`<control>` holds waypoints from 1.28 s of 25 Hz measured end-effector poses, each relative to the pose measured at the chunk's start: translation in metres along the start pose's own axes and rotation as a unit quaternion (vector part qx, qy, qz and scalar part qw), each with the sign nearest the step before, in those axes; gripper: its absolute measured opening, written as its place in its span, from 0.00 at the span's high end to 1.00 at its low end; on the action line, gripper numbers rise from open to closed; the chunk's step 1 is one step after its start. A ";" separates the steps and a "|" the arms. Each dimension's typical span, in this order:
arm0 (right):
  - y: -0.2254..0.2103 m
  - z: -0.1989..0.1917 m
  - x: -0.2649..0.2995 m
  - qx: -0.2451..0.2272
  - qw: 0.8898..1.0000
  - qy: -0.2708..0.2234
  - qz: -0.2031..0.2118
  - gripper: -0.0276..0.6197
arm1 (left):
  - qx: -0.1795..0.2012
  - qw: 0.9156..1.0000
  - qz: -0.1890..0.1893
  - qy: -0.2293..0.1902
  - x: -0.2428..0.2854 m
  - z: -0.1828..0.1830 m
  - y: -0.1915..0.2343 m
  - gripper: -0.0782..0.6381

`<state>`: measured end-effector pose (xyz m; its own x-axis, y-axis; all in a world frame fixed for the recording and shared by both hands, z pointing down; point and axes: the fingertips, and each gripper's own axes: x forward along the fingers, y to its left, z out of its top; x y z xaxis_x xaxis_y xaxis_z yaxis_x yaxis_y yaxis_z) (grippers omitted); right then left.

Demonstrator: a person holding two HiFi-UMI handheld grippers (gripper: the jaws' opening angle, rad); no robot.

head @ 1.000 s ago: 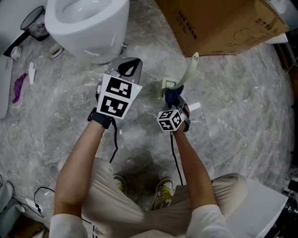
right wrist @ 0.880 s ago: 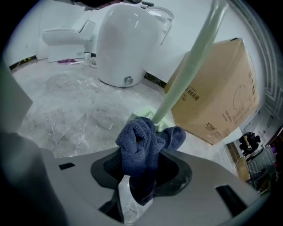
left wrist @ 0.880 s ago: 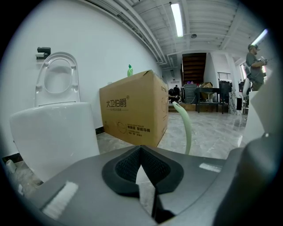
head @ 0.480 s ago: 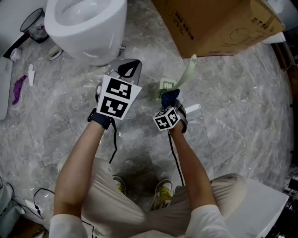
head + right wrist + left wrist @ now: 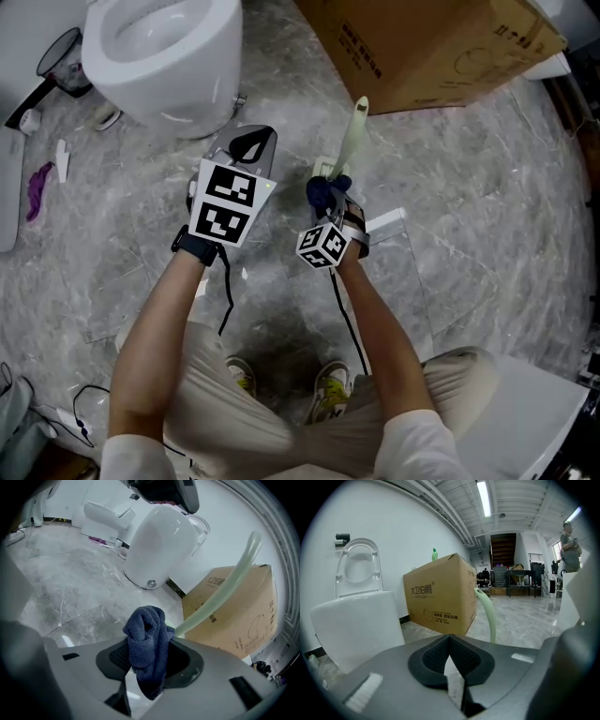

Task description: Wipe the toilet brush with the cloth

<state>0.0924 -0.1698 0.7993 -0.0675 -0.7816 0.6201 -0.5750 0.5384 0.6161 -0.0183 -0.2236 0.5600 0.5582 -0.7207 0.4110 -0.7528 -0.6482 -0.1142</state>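
The toilet brush has a pale green curved handle (image 5: pixel 352 136) rising from a pale green base (image 5: pixel 322 170) on the marble floor. A dark blue cloth (image 5: pixel 323 192) is bunched against the lower handle. My right gripper (image 5: pixel 330 199) is shut on that cloth. In the right gripper view the cloth (image 5: pixel 146 641) fills the jaws of the right gripper (image 5: pixel 149 654), and the handle (image 5: pixel 224 591) slants up behind it, touching the cloth. My left gripper (image 5: pixel 251 142) hovers left of the brush, shut and empty. In its own view the left gripper (image 5: pixel 449 643) has the handle (image 5: pixel 488 617) ahead.
A white toilet (image 5: pixel 159 56) stands at the upper left, close to the left gripper. A large cardboard box (image 5: pixel 431 47) sits just beyond the brush. A clear plastic piece (image 5: pixel 386 223) lies on the floor to the right. A purple item (image 5: pixel 37 187) lies far left.
The right gripper with the cloth has shifted left along the handle. The handle now stands more upright, its tip further left. The left gripper has hardly moved.
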 end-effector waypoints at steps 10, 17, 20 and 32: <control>-0.005 -0.024 0.017 0.094 0.994 0.038 0.032 0.71 | 0.007 1.000 0.002 0.008 -0.003 -0.005 0.002 0.89; -0.008 -0.032 0.015 0.105 0.993 0.050 0.031 0.71 | 0.001 1.000 0.005 0.002 -0.003 -0.005 0.007 0.89; -0.013 -0.036 0.012 0.101 0.993 0.057 0.020 0.71 | 0.004 1.000 0.001 0.003 -0.002 -0.007 0.005 0.89; -0.089 -0.016 -0.053 -0.205 0.976 -0.034 -0.061 0.70 | -0.009 0.998 -0.011 -0.067 0.017 0.037 -0.004 0.89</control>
<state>0.1604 -0.1709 0.7190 -0.0817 -0.8595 0.5045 -0.2082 0.5097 0.8348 0.0071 -0.2418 0.5342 0.6152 -0.7339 0.2879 -0.7457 -0.6602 -0.0897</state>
